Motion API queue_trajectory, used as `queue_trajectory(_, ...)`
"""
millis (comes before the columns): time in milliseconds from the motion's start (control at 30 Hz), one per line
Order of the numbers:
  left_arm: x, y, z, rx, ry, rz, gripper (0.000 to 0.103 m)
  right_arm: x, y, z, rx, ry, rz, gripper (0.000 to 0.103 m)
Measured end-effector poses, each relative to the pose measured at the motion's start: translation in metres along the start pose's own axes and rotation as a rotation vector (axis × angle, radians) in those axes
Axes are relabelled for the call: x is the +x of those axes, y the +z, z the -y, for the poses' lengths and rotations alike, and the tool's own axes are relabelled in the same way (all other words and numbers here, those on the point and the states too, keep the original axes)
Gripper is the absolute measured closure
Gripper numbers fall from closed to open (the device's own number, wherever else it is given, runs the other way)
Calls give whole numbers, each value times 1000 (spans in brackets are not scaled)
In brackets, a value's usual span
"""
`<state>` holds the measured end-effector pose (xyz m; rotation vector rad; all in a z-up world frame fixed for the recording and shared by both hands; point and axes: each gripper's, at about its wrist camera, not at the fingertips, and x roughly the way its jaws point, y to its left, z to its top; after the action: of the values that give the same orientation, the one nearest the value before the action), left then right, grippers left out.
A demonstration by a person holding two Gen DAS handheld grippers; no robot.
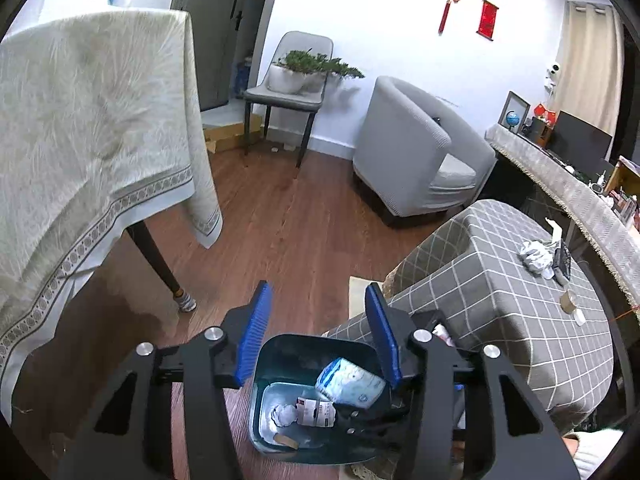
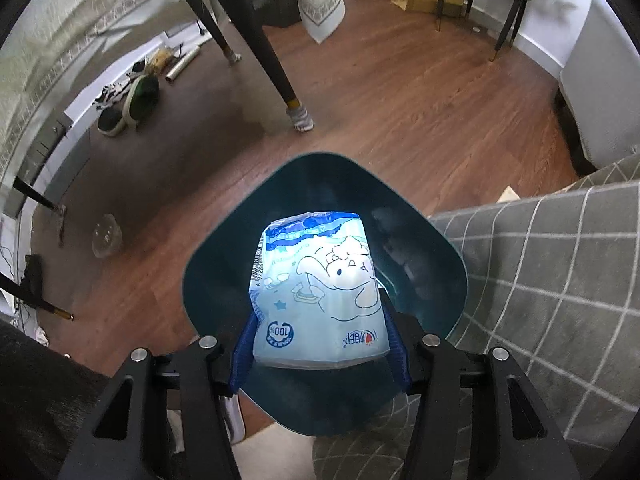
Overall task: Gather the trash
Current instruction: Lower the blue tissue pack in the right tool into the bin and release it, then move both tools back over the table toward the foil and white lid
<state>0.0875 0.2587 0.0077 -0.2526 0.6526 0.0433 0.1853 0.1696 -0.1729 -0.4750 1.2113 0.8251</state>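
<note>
A dark teal trash bin (image 1: 288,354) (image 2: 320,176) stands on the wood floor beside a low table with a grey checked cloth (image 1: 500,280). My right gripper (image 2: 316,304) is shut on a light blue tissue pack (image 2: 316,280) and holds it down inside the bin's mouth. In the left wrist view the same pack (image 1: 348,386) leans in the bin above a crumpled paper ball (image 1: 282,414) and a small labelled bottle (image 1: 316,412). My left gripper (image 1: 318,292) hovers over the bin, open, with nothing between its blue pads (image 1: 256,332). More crumpled white paper (image 1: 534,254) lies on the checked table.
A tape roll (image 1: 568,300) lies on the checked table. A cream-clothed dining table (image 1: 100,120) with a dark leg (image 1: 160,264) stands at the left. A grey armchair (image 1: 408,160) and a chair bearing a plant (image 1: 288,80) stand behind. Shoes and clutter (image 2: 136,100) lie under the dining table.
</note>
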Motion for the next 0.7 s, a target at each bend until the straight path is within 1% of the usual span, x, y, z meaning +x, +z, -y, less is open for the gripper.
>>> queue_trajectory(67, -3, 1, 4, 6, -2, 9, 53, 2, -3, -1, -4, -3, -15, 37)
queue_trajectory(100, -4, 2, 5, 7, -4, 12, 53, 2, -4, -1, -4, -5, -14, 30)
queue_trajectory(133, -4, 2, 6, 7, -5, 13, 53, 1, -6, -2, -4, -4, -12, 28)
queue_trajectory(233, -8, 6, 9, 11, -11, 22, 53, -8, -10, -3, -8, 9, 8, 28)
queue_trajectory(300, -11, 8, 13, 20, -10, 32, 53, -21, -12, -2, -8, 25, 37, 28)
queue_trajectory(533, -25, 18, 31, 49, 0, 73, 53, -85, -14, -9, -20, 79, 174, 28)
queue_trajectory(700, -29, 22, 44, 52, -11, 90, 53, -132, -16, -6, -25, 75, 276, 28)
